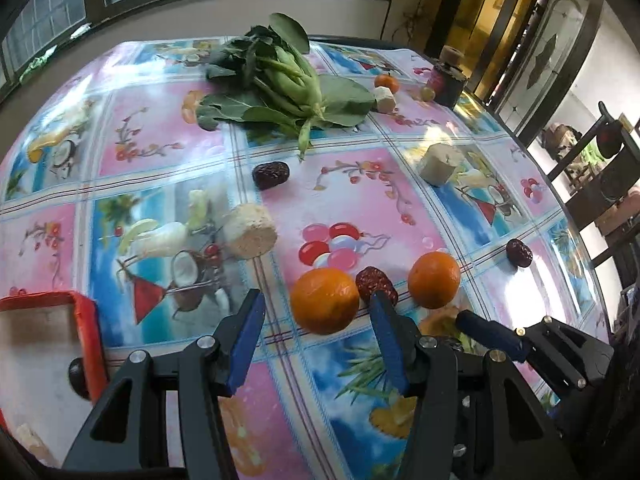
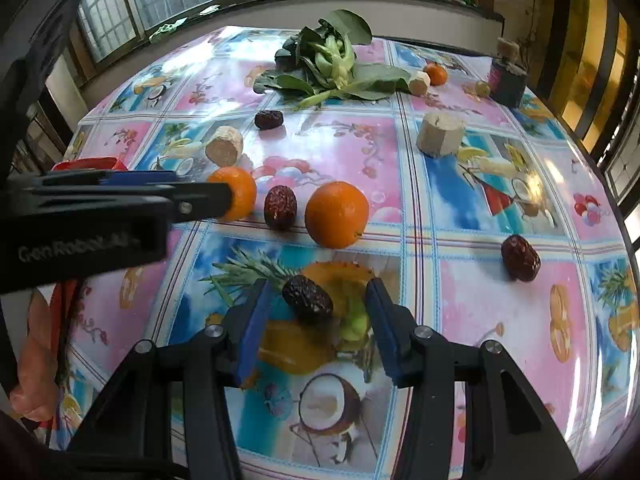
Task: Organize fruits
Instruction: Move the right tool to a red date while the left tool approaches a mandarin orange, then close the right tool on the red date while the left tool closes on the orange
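Note:
My left gripper (image 1: 316, 297) is open just above the table, and an orange (image 1: 324, 300) lies between its blue fingertips without being pressed. A red date (image 1: 376, 280) and a second orange (image 1: 434, 280) lie just right of it. In the right wrist view, my right gripper (image 2: 319, 285) is open with a dark date (image 2: 307, 299) between its fingertips. The left gripper (image 2: 120, 200) comes in from the left there, partly covering the first orange (image 2: 238, 192). A red tray (image 1: 86, 320) sits at the near left.
Leafy greens (image 1: 280, 80) lie at the back of the patterned tablecloth (image 1: 160, 128). Pale root chunks (image 1: 250, 232) (image 1: 440, 164), more dates (image 1: 271, 175) (image 1: 519, 253), a small orange (image 1: 387, 82) and a dark jar (image 1: 446, 76) are scattered around. A person's hand (image 2: 36, 360) shows at the left.

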`<state>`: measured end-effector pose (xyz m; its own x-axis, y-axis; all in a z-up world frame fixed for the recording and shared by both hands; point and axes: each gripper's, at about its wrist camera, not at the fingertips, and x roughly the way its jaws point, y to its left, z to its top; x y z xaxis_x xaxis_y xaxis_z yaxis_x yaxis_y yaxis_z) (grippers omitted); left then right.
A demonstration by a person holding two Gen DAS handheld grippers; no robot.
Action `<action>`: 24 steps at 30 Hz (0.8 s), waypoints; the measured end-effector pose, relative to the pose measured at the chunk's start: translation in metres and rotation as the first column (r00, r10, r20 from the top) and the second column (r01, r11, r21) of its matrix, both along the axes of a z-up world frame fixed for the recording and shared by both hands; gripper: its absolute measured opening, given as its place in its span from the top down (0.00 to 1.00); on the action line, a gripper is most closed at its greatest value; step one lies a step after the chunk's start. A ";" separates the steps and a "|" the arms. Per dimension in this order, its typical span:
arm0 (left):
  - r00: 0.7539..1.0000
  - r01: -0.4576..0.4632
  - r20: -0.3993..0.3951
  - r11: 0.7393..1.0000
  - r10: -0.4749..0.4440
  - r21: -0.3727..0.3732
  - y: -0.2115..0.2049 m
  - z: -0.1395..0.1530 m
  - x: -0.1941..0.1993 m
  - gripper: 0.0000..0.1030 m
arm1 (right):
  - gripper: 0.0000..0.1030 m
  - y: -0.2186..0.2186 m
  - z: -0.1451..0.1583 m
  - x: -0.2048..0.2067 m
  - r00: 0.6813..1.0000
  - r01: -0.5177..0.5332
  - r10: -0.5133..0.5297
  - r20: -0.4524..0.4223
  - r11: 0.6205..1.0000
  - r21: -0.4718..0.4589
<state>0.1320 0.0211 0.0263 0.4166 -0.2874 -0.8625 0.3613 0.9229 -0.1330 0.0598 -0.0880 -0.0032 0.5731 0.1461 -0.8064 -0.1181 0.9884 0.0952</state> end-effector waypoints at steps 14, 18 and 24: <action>0.999 0.028 0.025 1.000 -0.028 -0.001 -0.007 -0.011 0.001 0.50 | 0.80 -0.009 -0.002 -0.003 0.999 0.004 -0.003 0.038 1.000 -0.012; 0.999 0.015 0.035 1.000 -0.015 -0.003 -0.004 -0.011 0.004 0.58 | 0.80 -0.015 -0.002 -0.004 0.999 0.010 -0.011 0.033 1.000 0.026; 1.000 0.002 0.029 0.999 -0.001 -0.032 0.000 -0.011 0.007 0.66 | 0.80 -0.017 -0.002 -0.006 0.999 0.021 -0.022 0.028 0.999 0.046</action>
<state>0.1393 0.0211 0.0158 0.4406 -0.3149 -0.8406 0.3666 0.9179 -0.1518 0.0540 -0.1045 -0.0053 0.5991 0.1695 -0.7825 -0.1000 0.9855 0.1369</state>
